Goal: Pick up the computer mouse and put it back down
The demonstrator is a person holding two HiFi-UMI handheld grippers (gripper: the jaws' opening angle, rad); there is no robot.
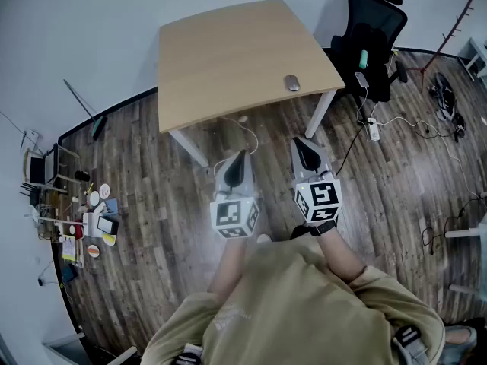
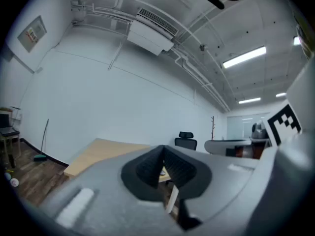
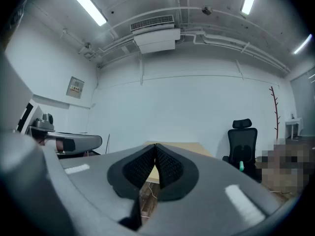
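A grey computer mouse (image 1: 292,84) lies near the right front edge of the light wooden table (image 1: 228,59). Both grippers are held level over the floor, short of the table and apart from the mouse. My left gripper (image 1: 237,163) has its black pads pressed together at the tips, with nothing between them (image 2: 163,150). My right gripper (image 1: 307,152) is likewise shut and empty (image 3: 155,148), pointing at the table's front (image 3: 184,146). The mouse sits ahead of the right gripper, slightly to its left.
A black office chair (image 1: 370,40) stands right of the table, with cables and a power strip (image 1: 373,130) on the wood floor beside it. White table legs (image 1: 321,116) lie ahead of the grippers. Small clutter (image 1: 80,219) is at the far left wall.
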